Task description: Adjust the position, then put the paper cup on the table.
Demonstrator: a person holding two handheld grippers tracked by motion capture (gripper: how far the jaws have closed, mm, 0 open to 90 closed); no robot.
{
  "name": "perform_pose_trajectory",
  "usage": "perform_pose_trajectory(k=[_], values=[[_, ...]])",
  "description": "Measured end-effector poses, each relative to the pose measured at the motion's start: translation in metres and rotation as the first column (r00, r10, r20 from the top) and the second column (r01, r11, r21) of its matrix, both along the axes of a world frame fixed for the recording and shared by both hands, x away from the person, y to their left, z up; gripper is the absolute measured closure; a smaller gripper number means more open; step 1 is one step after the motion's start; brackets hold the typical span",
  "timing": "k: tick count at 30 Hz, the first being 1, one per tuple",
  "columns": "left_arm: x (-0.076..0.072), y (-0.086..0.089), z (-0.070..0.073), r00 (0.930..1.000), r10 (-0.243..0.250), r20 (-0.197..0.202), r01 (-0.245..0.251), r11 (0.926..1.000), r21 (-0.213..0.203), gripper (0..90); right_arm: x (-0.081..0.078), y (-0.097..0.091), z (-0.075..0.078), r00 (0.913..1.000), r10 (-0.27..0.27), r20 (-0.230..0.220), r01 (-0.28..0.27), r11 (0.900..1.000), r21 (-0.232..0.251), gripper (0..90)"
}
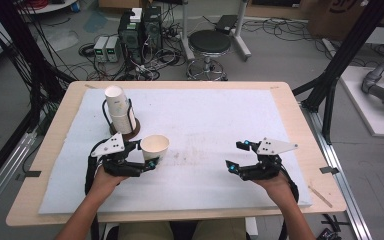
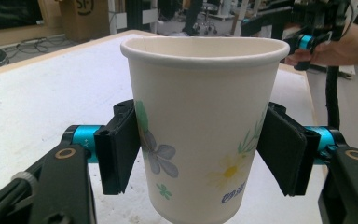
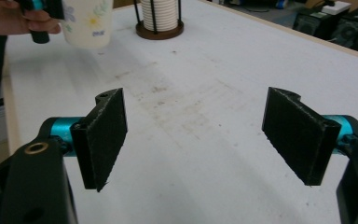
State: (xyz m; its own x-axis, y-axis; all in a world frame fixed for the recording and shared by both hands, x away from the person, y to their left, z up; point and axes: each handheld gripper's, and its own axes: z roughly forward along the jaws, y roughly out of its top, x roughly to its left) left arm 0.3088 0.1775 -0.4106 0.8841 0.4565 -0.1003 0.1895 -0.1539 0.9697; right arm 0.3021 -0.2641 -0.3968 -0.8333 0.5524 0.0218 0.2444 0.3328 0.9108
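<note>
My left gripper has its fingers clamped on a paper cup, upright, just in front of the cup stack. Right gripper wide, empty. I'd squeeze lightly; thin wall crushes.

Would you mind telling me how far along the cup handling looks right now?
One paper cup is out of the dispenser and upright in the left gripper, jaws on its sides. The right gripper waits open. More cups remain stacked in it.

White flower-printed paper cup sat upright, open and empty, just in front of the cup stack in its holder.
</note>
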Motion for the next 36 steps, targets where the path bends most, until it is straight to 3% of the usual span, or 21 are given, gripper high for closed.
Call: perform_pose_trajectory(k=[12,20,27,36], values=[[-0.003,0.008,-0.001,0.9971,0.064,0.042,-0.062,0.997,-0.047,32.0,0.0,-0.006,-0.003,0.9982,-0.057,0.021,0.057,0.9984,0.0,22.6],[-0.005,0.017,-0.002,0.9914,0.118,0.056,-0.114,0.9907,-0.073,31.5,0.0,-0.008,-0.002,0.9959,-0.087,0.025,0.086,0.9962,0.012,22.6],[-0.006,0.022,-0.001,0.987,0.147,0.064,-0.141,0.9857,-0.092,31.4,0.0,-0.011,-0.003,0.9934,-0.112,0.026,0.111,0.9936,0.018,22.6],[-0.008,0.023,0.0,0.9851,0.157,0.071,-0.15,0.9843,-0.093,31.4,-0.001,-0.014,-0.002,0.9914,-0.127,0.032,0.126,0.9916,0.027,22.6]])
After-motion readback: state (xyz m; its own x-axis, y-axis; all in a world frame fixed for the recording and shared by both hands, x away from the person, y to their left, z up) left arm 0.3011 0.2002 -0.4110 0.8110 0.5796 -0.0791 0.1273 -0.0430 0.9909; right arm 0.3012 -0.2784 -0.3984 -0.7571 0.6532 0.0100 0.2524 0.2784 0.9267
